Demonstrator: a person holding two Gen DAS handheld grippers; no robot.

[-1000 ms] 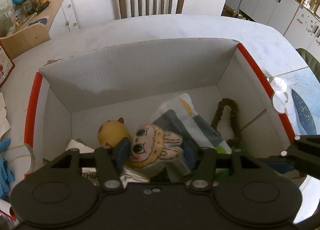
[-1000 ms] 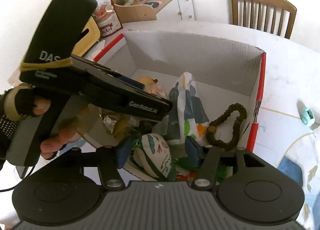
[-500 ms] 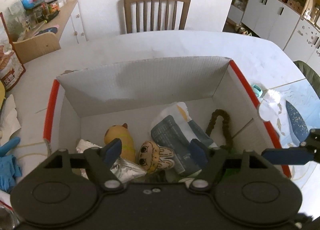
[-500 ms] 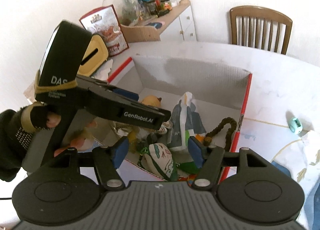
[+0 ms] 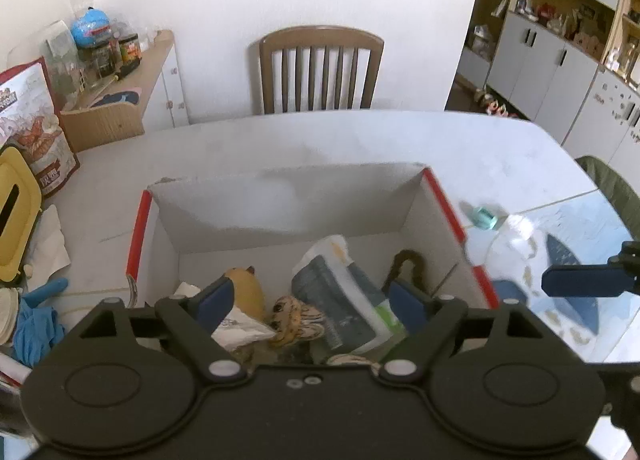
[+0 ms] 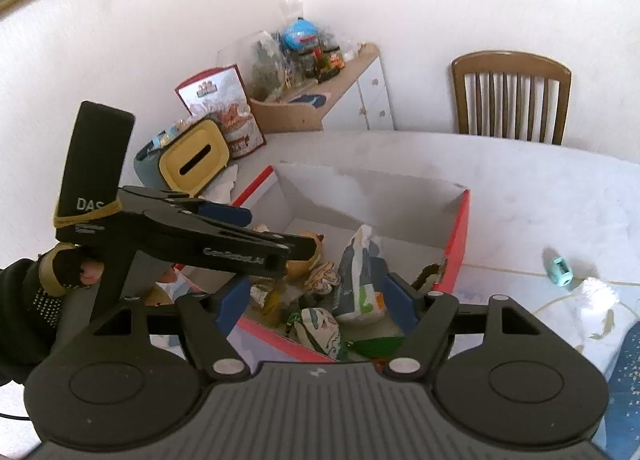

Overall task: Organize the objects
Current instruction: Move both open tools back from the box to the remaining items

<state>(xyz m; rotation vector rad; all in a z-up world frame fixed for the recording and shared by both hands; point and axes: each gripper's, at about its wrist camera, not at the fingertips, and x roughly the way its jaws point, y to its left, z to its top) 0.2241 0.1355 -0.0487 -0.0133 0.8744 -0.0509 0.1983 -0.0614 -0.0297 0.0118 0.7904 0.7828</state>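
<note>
Both grippers, left gripper (image 5: 312,300) and right gripper (image 6: 316,300), are held spread and empty above the filled cardboard box (image 5: 288,200); the small teal object (image 5: 485,217) left on the table (image 5: 360,136) could be overlooked.

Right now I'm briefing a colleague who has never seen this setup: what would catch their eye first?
Probably the white box with red edges in the middle of the table, crammed with soft toys and a printed bag. Both grippers, left and right, hover open above it, holding nothing. A small teal object lies alone on the table, right of the box.
</note>
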